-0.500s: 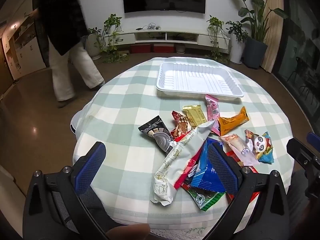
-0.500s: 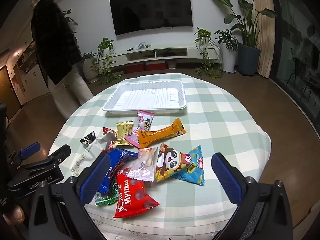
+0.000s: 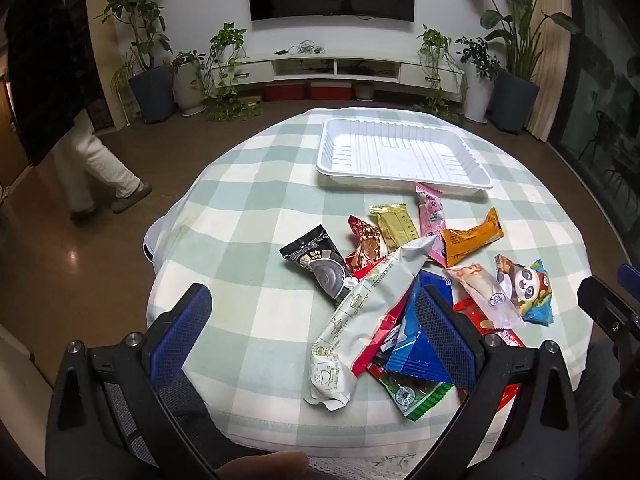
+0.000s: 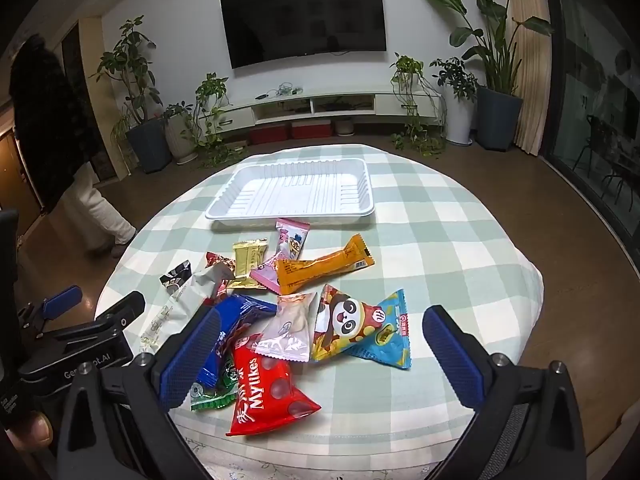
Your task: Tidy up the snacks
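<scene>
Several snack packets lie heaped on the checked tablecloth near the front edge. A long white packet (image 3: pixel 360 316) lies across a blue packet (image 3: pixel 416 352) and a black one (image 3: pixel 320 264). A red Mylikes bag (image 4: pixel 268 388), a panda packet (image 4: pixel 352 328) and an orange bar (image 4: pixel 320 270) show in the right wrist view. An empty white tray (image 3: pixel 400 156) sits behind them, and shows in the right view too (image 4: pixel 296 192). My left gripper (image 3: pixel 316 340) is open above the white packet. My right gripper (image 4: pixel 320 356) is open above the red bag and the panda packet.
The round table (image 4: pixel 460 256) drops off on all sides. A person (image 3: pixel 52 92) walks on the floor at the left. Potted plants (image 4: pixel 492 92) and a TV stand (image 4: pixel 320 112) line the far wall.
Both grippers stay open and almost still. The person at the left has walked further left.
</scene>
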Tool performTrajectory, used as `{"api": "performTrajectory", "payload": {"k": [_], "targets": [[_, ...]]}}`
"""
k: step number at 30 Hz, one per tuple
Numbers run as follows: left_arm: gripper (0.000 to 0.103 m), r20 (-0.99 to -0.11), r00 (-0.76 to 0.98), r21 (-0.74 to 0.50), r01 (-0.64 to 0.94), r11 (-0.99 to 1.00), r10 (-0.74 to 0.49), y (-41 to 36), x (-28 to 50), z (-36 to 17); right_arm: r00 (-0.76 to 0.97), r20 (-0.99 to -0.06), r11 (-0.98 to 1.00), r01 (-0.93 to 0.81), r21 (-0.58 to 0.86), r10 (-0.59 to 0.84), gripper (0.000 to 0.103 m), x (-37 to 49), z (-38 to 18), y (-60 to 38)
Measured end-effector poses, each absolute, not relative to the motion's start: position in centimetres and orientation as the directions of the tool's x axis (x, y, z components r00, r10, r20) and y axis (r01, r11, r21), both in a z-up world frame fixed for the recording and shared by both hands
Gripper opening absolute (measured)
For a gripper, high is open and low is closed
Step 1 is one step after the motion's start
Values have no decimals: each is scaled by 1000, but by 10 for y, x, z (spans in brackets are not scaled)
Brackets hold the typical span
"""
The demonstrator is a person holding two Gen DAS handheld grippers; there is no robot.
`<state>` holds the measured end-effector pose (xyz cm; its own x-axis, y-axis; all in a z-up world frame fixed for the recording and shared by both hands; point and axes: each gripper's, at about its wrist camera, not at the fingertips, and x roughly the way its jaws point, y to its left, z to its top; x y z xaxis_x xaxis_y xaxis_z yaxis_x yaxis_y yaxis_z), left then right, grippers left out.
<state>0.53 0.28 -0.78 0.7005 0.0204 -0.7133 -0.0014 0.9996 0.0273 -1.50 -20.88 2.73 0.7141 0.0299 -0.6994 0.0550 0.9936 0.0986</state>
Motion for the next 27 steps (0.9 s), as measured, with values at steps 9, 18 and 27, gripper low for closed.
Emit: {"api": "performTrajectory", "payload": {"k": [9, 18, 27], "targets": [[103, -715, 699, 30, -7, 1000, 26, 5, 6, -10, 711, -702, 993, 57, 99, 29, 103, -15, 31, -209], [103, -716, 698, 32, -7, 999, 28, 3, 6, -12, 709, -704, 993, 59, 100, 29, 103, -17, 24, -208], [103, -717, 696, 35, -5, 999, 28, 2, 4, -15, 705, -709, 993, 59, 99, 29, 103, -17, 21, -208]]}}
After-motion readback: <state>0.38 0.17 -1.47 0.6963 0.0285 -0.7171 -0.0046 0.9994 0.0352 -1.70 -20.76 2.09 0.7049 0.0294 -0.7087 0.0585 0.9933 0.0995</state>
